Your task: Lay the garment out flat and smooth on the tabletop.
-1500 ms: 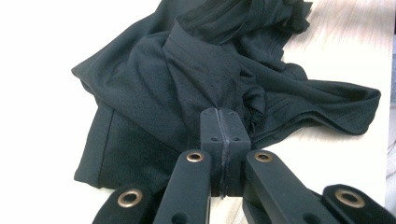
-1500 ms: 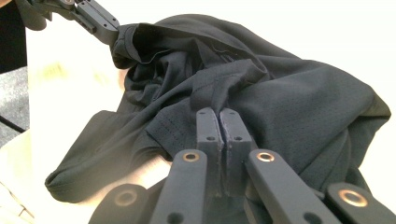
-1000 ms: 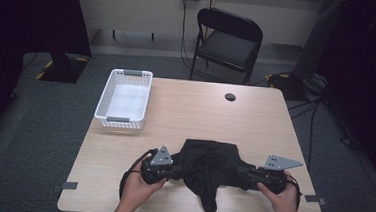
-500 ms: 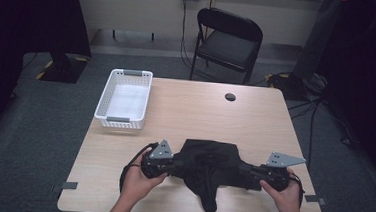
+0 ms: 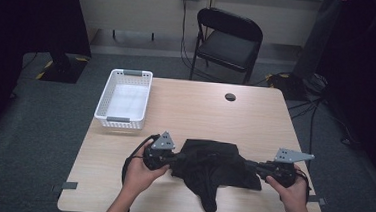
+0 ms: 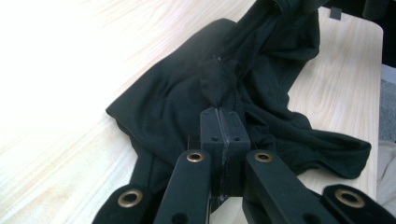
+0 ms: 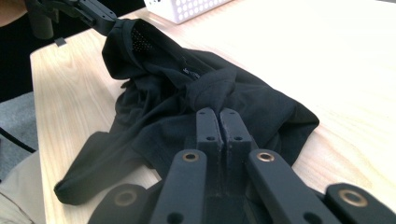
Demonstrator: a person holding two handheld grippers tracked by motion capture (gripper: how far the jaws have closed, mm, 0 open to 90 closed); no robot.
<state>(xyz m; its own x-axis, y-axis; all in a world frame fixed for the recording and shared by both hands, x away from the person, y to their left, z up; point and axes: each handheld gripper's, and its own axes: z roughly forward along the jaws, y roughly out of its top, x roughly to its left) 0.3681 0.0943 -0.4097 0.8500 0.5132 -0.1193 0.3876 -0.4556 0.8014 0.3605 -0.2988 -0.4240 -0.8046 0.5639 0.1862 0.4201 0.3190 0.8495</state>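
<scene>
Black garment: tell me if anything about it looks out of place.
The black garment lies bunched and creased between the left claw and right claw, one end trailing toward the table front edge. Nothing looks torn.

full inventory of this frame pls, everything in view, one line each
garment: 1, black, crumpled at table's near edge, pinched at both sides
basket: 1, white, table's far left corner
round cap: 1, dark, far part of table
table: 1, light wood
folding chair: 1, black, beyond table
left tool: 1, black, shut on garment
right tool: 1, black, shut on garment
hands: 2, holding the tools
</scene>
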